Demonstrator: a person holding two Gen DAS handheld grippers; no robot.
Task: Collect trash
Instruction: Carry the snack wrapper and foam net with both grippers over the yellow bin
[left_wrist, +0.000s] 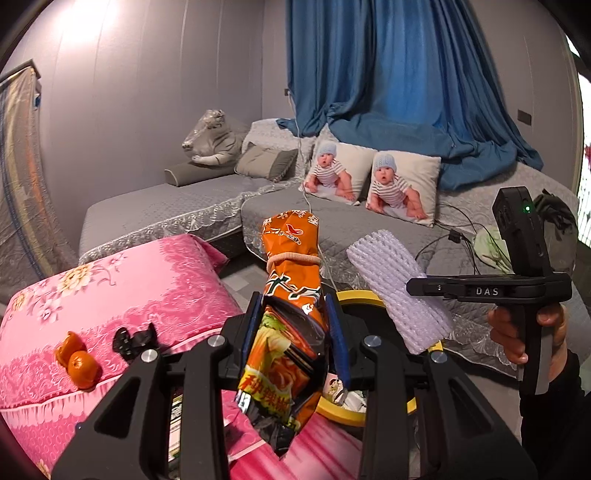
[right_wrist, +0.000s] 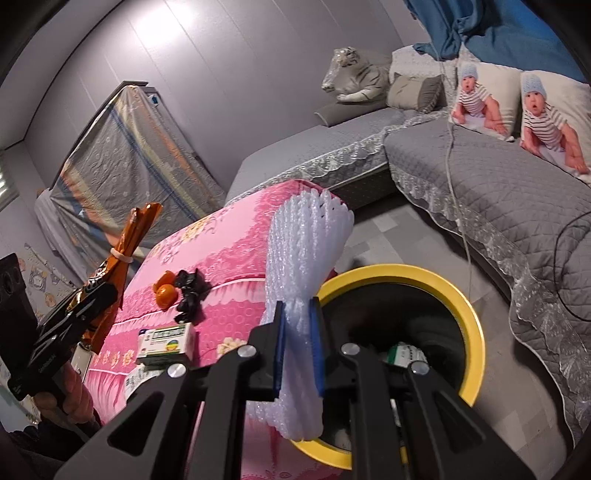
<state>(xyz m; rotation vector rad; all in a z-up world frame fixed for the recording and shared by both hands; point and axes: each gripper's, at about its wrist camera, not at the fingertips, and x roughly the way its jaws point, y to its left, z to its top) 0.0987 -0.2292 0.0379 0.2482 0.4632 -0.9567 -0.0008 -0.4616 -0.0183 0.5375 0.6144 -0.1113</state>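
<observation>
My left gripper (left_wrist: 295, 325) is shut on an orange snack bag (left_wrist: 291, 295) tied with a rubber band; it also shows in the right wrist view as the orange snack bag (right_wrist: 110, 269), far left. My right gripper (right_wrist: 297, 339) is shut on a white foam net sleeve (right_wrist: 306, 266), held beside the rim of the yellow-rimmed trash bin (right_wrist: 469, 306). From the left wrist view the foam sleeve (left_wrist: 399, 291) hangs over the bin (left_wrist: 360, 295). On the pink cloth lie orange peel (right_wrist: 165, 291), a black crumpled wrapper (right_wrist: 188, 291) and a small green-white box (right_wrist: 166, 341).
A pink flowered cloth (left_wrist: 129, 288) covers the table on the left. A grey quilted sofa (right_wrist: 498, 192) with baby-print pillows (left_wrist: 402, 192), cables and a plush tiger (left_wrist: 212, 138) lies behind the bin. Blue curtain (left_wrist: 388, 74) hangs at the back. A person's hand (left_wrist: 524, 332) holds the right gripper.
</observation>
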